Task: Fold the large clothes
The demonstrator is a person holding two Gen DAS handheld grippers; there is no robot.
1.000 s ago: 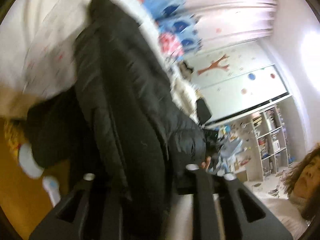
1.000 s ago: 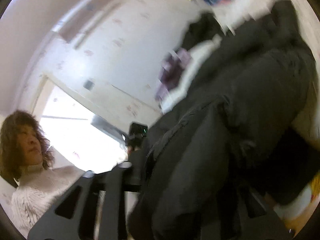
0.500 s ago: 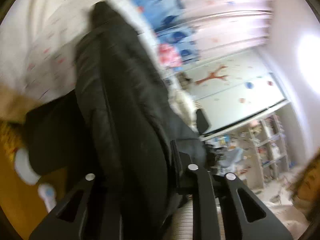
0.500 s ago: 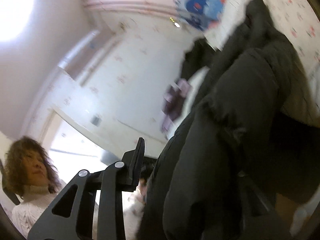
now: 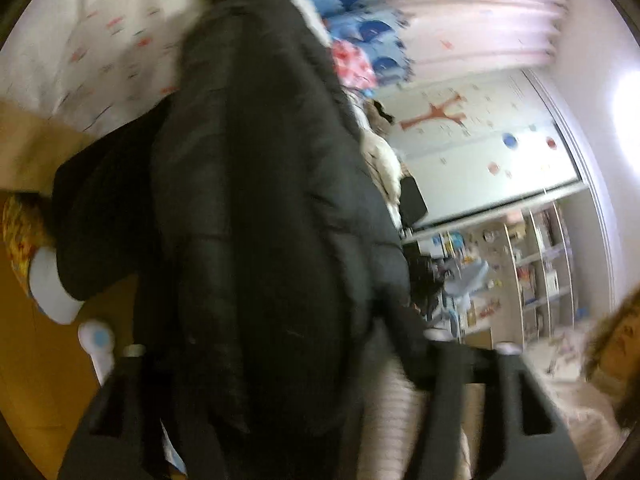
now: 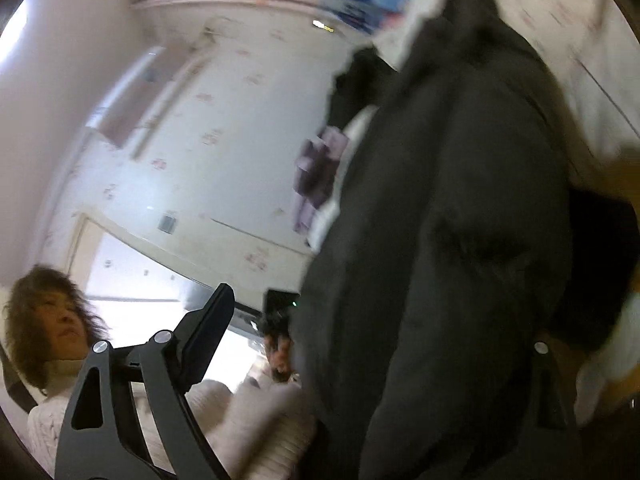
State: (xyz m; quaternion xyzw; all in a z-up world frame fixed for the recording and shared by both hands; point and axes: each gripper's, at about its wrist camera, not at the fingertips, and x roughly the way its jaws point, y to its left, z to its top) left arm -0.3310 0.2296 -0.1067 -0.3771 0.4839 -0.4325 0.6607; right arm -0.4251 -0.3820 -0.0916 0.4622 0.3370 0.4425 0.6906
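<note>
Pale wallpaper with small pink motifs, a blue whale-print hanging and pink curtains (image 5: 480,12) surround a bed (image 5: 100,32) spread with a white patterned sheet. A large black puffer coat (image 5: 256,200) lies lengthwise on that bed, quilted and bulky, its near end draping over the bed's near edge toward both cameras; a dark flap of it spreads to one side above the yellow floor (image 5: 36,380). The left tool (image 5: 288,356) has its jaws opening, with the coat's thick hem between the fingers; blur hides whether the pads still press on it. The right tool (image 6: 376,328) is likewise opening, its one clear finger (image 6: 208,328) standing free of the fabric while the coat fills the gap toward the other. A person in a white knitted sweater (image 6: 256,420) holds both. No writing is legible.
</note>
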